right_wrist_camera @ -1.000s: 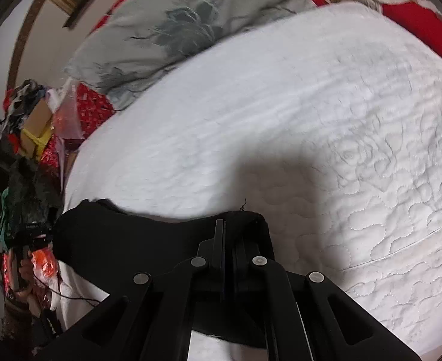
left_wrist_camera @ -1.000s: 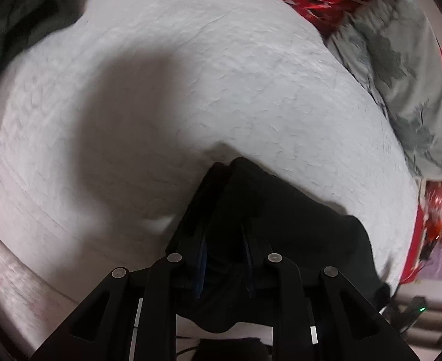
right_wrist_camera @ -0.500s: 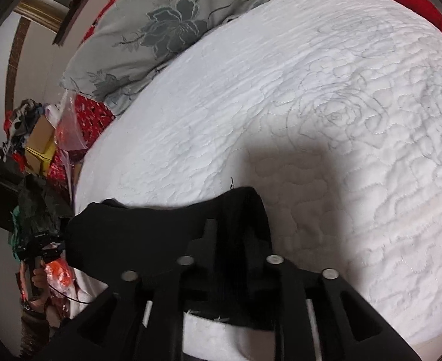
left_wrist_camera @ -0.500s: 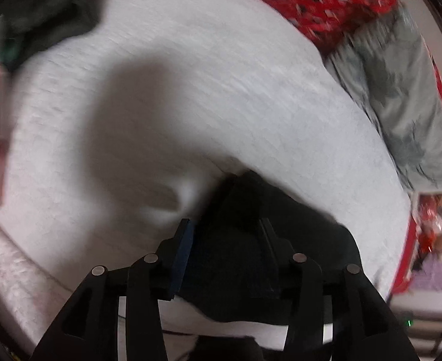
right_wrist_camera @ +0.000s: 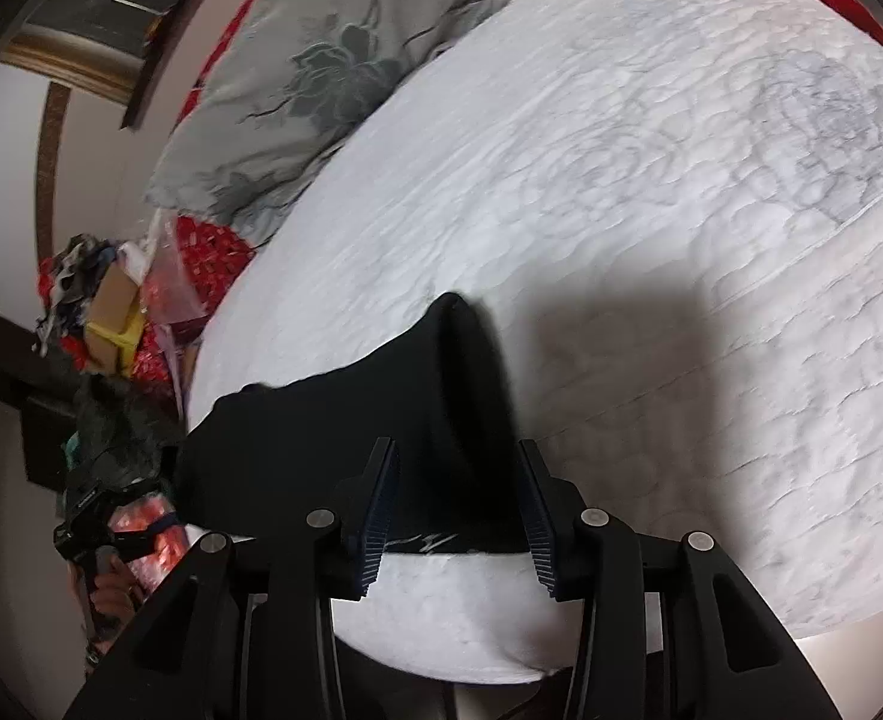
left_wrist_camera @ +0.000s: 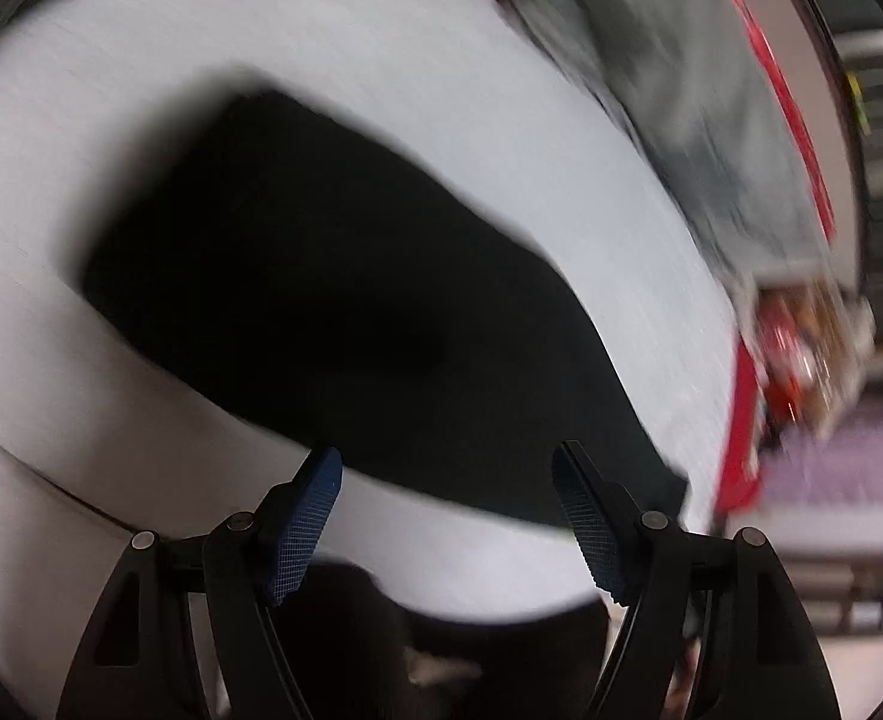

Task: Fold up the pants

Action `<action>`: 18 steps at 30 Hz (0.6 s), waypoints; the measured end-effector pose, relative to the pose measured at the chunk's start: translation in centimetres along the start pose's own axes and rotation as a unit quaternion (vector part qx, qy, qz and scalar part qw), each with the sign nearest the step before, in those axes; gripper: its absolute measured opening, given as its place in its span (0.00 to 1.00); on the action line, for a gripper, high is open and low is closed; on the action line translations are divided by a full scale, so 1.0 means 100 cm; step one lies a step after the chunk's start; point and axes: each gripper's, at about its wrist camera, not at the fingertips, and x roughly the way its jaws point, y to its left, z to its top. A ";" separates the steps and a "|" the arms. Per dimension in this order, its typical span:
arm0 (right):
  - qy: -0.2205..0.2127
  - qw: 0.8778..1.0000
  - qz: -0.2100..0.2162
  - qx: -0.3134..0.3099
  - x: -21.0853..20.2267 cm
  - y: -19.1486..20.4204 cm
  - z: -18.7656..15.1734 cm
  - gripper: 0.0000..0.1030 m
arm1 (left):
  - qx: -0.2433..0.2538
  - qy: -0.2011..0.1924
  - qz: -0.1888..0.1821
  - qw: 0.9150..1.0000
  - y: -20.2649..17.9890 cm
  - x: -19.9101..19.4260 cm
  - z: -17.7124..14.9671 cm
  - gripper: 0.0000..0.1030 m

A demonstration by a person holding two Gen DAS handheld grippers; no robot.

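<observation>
With both tools' jaws just opened and empty, the left tool (left_wrist_camera: 447, 480) and right tool (right_wrist_camera: 456, 474) release the pants (left_wrist_camera: 321, 282), mid-frame on the bed (right_wrist_camera: 681, 180); next comes regripping an edge for another fold.

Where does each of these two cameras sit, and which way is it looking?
Left wrist view: rides the left tool, looks down along its open fingers at black pants on a white bed.
Right wrist view: rides the right tool, also open, looks down at the pants' corner; a hand shows far left.
Shared: pants, bed, grey floral pillow.
</observation>
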 end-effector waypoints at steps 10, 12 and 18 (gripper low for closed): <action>-0.005 1.000 0.012 0.002 -0.002 -0.001 -0.007 0.40 | -0.051 0.102 -0.077 0.991 -0.045 0.112 -0.048 0.69; -0.006 1.000 0.016 0.004 -0.002 -0.003 -0.008 0.41 | -0.065 0.100 -0.074 0.990 -0.040 0.121 -0.045 0.69; -0.013 0.999 0.030 0.009 -0.007 -0.008 -0.011 0.40 | -0.083 0.092 -0.085 0.989 -0.045 0.140 -0.041 0.69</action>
